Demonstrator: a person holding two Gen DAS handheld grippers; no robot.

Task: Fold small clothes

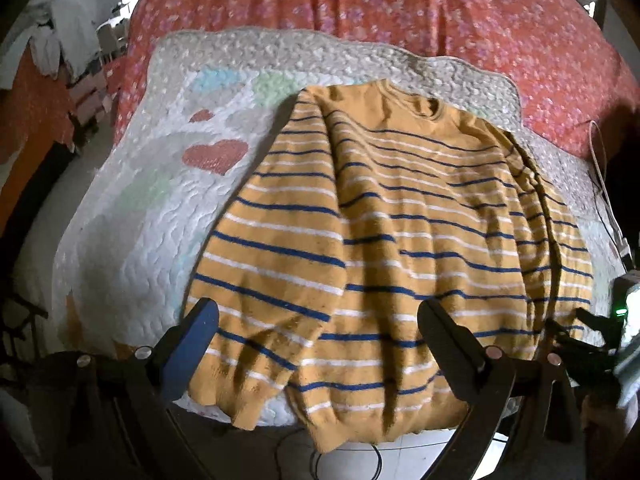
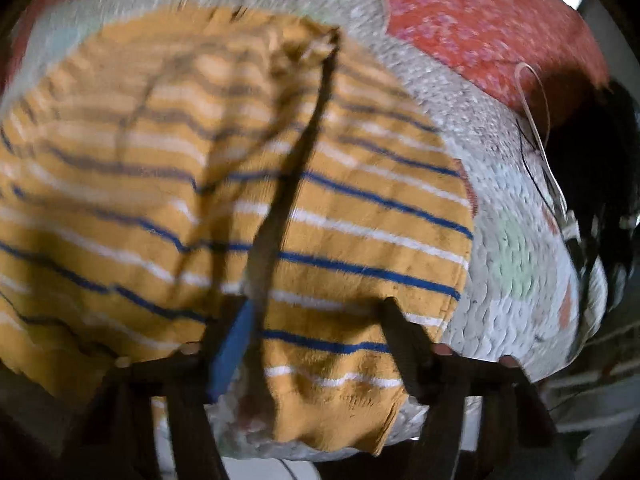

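Both hand-held grippers hover with jaws spread wide and nothing between them at the near hem of a mustard sweater striped in blue and white. The left gripper brackets the left sleeve cuff and lower body; the right gripper hangs over the right sleeve's cuff end, which appears closer to its fingers than anything is to the left's. The sweater lies face up on a quilted white mat with red hearts, itself spread over a red floral bedcover; its long axis runs straight away from both grippers, collar far, hem near, sleeves lying down along the body. A next fold would likely begin from this near edge or a sleeve.

Only the left wrist view takes in the whole garment, neckline included, and catches part of the other tool at its right edge. The right wrist view, smeared by motion blur, alone shows the sleeve's outer edge, the mat's right margin and a white cable beyond it.
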